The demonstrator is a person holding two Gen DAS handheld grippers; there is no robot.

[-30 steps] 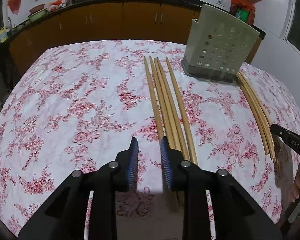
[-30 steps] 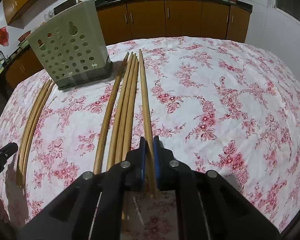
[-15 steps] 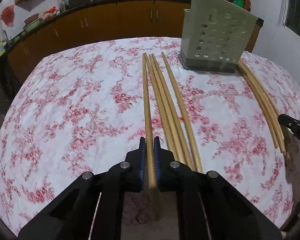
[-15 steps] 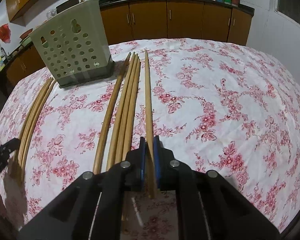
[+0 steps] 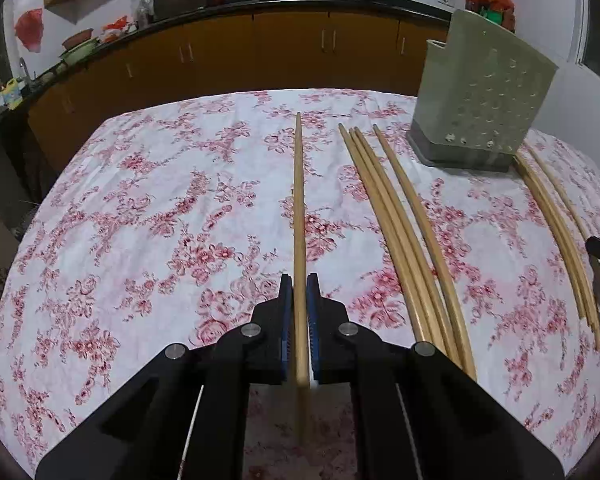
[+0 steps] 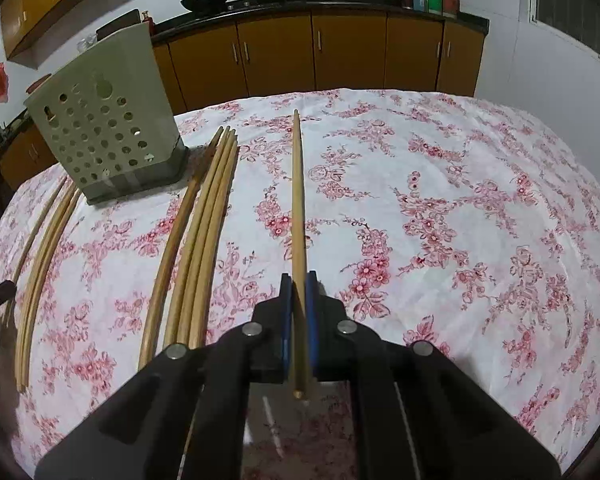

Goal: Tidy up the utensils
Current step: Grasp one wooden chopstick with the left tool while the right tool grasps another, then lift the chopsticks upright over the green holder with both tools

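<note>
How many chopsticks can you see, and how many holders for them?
Chopsticks held: 2, one in the left gripper, one in the right gripper
Chopsticks lying on the table: 8, in two sets of 4
Holder: 1
Total: 11

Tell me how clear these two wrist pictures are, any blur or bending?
Left wrist view: fisheye bows the loose chopsticks, the holder looks soft. Right wrist view: holder sharper, tablecloth evenly lit, dark corners.
</note>
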